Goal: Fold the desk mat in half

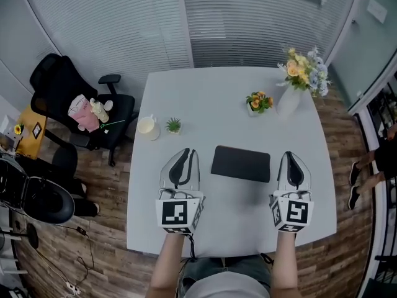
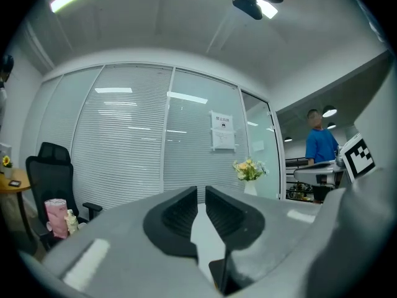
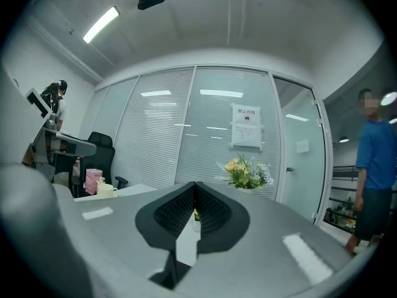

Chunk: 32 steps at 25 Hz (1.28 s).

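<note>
Hogging the frame (table): big white table, pretty much everything sits on it.
Office chair: black one off the table's left side, with a pink plush thing parked on the seat.
Desk mat: dark rectangle lying flat near the table's near edge, right between the two grippers and a touch farther out than them. Neither gripper is touching it.
Left gripper: sits just left of the mat. In its own view the jaws are almost together, only a sliver of gap, with nothing in there.
Right gripper: sits just right of the mat. Its own view shows the jaw tips pressed together, and it's empty too.
Person: someone in a blue shirt standing over past the glass wall.
Vase: white vase with a yellow and pale bouquet, far right corner of the table.
Cup: cream-coloured cup near the left edge.
Flower pot: small pot of orange and yellow flowers just left of the vase.
Tiny plant: little green one right beside the cup.
</note>
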Tool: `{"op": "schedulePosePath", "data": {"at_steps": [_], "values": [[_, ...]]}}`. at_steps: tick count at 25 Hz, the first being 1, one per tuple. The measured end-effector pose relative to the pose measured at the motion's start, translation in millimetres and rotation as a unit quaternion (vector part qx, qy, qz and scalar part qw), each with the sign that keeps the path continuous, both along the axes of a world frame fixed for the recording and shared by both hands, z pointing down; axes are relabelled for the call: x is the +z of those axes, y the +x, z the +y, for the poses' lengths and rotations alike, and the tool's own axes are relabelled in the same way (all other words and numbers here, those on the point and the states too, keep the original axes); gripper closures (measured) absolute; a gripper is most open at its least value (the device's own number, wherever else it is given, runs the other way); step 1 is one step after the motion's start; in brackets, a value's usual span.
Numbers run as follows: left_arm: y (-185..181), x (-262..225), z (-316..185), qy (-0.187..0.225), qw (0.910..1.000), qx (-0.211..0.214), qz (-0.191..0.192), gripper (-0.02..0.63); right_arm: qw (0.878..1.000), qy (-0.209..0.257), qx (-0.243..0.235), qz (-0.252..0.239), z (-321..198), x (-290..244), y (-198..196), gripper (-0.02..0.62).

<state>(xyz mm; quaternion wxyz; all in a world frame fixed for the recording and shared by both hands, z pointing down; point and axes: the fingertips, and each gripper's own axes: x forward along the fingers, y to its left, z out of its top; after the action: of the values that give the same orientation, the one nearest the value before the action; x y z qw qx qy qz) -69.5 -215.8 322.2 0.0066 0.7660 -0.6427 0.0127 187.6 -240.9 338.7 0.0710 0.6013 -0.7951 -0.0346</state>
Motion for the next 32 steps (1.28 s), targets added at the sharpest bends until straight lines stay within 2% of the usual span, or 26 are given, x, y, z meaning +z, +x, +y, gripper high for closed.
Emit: {"op": "schedulePosePath", "data": {"at_steps": [6,32], "values": [[-3.2,-6.5,7.9,0.006,0.9999,-0.012,0.001,0.606,1.0,0.005,0.001,-0.004,6.2,-4.4,-0.7,0.572],[4.4,-11.9,11.7,0.008,1.0,-0.004,0.001,0.606,1.0,0.002,0.007,-0.013,12.1,-6.4,3.7,0.572]]}}
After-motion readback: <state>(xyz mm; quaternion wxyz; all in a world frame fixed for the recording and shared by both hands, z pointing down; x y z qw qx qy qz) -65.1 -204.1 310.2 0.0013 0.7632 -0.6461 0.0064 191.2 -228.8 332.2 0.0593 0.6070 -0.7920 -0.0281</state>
